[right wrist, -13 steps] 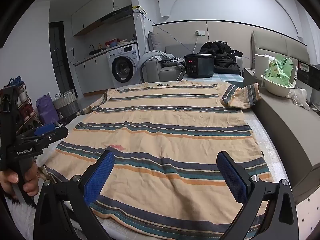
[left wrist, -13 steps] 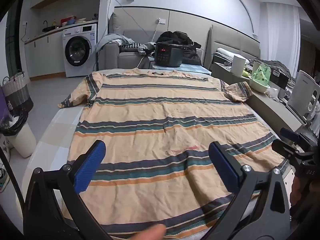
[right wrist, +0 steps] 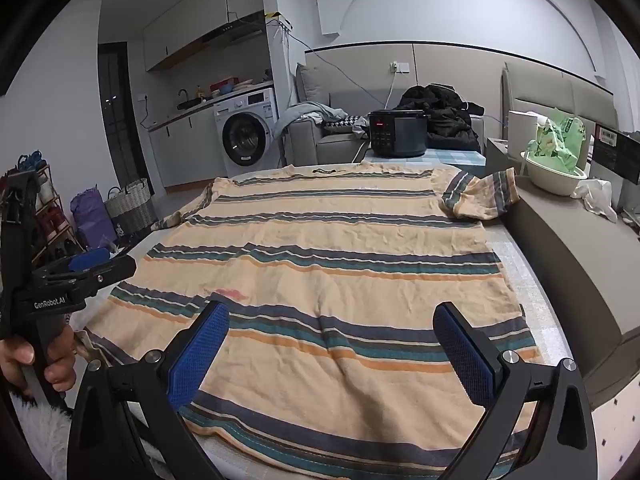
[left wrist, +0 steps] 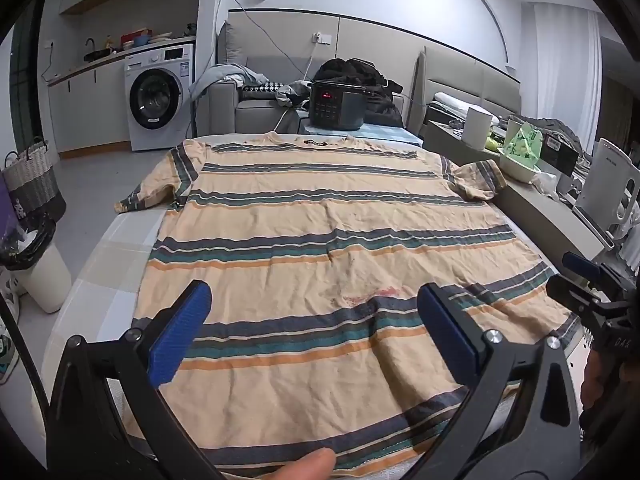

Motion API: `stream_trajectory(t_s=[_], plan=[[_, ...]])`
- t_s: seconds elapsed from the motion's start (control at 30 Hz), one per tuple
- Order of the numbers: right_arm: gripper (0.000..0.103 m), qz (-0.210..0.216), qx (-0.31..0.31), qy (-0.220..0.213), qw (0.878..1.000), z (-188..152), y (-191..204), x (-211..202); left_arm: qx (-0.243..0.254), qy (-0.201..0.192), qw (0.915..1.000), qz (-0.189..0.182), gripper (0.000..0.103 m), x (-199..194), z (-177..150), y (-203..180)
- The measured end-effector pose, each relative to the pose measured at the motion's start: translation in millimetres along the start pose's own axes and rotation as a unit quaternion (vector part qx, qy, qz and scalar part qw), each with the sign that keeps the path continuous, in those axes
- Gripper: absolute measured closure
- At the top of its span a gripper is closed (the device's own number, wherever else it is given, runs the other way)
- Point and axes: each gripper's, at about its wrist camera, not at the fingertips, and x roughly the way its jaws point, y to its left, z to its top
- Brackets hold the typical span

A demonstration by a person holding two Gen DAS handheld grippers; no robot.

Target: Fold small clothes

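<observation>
A tan T-shirt with dark, teal and orange stripes lies spread flat on the table, collar at the far end, hem nearest me. It also shows in the right wrist view. A small red stain sits near its lower middle. My left gripper is open and empty, held above the hem's left part. My right gripper is open and empty above the hem's right part. Each gripper shows at the edge of the other's view: the right one, the left one.
A black cooker stands beyond the collar. A grey ledge along the right holds a bowl with a green bag and a white box. A washing machine, baskets and a white bin stand to the left.
Both grippers have shifted only slightly; the shirt lies as before.
</observation>
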Motion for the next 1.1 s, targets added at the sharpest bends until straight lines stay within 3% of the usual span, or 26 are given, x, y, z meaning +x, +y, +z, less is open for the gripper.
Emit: stream_trajectory(t_s=[1.1], plan=[[0.000,0.003,0.004,-0.003,1.000,-2.0,-3.9,0.7,0.001,0.004,1.0000,0.002,0.001,-0.1,-0.1,-1.2]])
